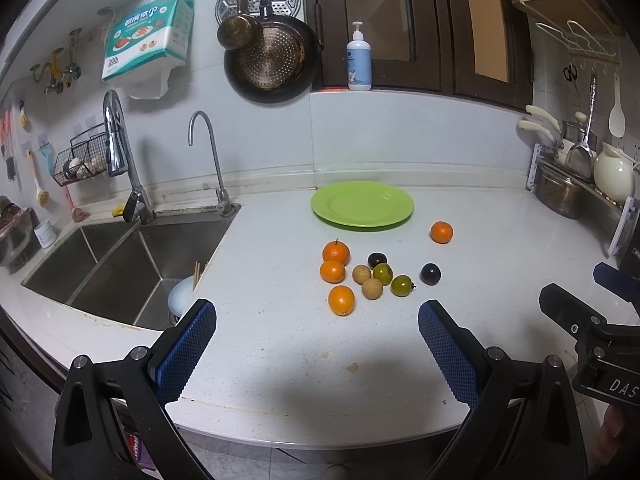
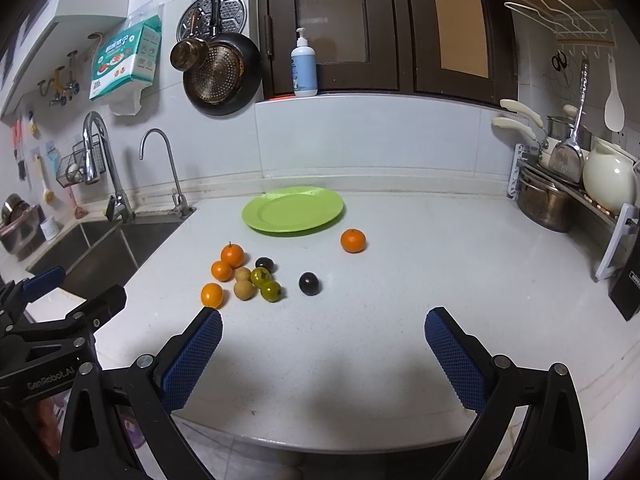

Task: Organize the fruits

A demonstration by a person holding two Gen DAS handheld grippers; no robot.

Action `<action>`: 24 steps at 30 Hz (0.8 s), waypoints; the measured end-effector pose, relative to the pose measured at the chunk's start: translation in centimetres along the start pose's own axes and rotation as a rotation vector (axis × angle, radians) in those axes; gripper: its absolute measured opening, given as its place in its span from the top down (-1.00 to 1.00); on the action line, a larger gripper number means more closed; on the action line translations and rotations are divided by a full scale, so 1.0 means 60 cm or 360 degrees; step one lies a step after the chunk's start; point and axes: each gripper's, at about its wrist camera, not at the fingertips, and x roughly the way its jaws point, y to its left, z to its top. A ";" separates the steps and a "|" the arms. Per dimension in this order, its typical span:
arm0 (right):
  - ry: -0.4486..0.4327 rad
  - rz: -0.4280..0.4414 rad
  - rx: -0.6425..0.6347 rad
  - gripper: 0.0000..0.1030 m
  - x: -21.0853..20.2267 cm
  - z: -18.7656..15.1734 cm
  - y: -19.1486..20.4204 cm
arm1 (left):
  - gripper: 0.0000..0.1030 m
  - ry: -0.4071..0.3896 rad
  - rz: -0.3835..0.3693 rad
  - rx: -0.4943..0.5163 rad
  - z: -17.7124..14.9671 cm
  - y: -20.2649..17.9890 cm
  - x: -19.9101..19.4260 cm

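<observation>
Left wrist view: the left claw (image 1: 317, 320) is spread wide and empty above the near part of the counter (image 1: 500, 248). Ahead lies a cluster of fruit — three oranges (image 1: 336, 252), two tan fruits (image 1: 362, 274), two green ones (image 1: 383, 273) and a dark plum (image 1: 377, 258). A second plum (image 1: 430, 274) sits just right of the cluster, and a lone orange (image 1: 441, 232) near the bare green plate (image 1: 362, 204). The sink (image 1: 128, 256) is at left.

Right wrist view: the right claw (image 2: 323, 326) is also spread, holding nothing — the same cluster (image 2: 244, 276) lies ahead to its left, the plate (image 2: 293, 209) behind it, the lone orange (image 2: 353, 240) just right of the plate's near rim.
</observation>
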 end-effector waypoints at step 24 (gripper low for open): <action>0.0003 0.0017 0.0001 -0.99 -0.002 -0.001 0.003 | -1.00 0.0011 -0.0013 -0.0004 0.001 -0.003 0.000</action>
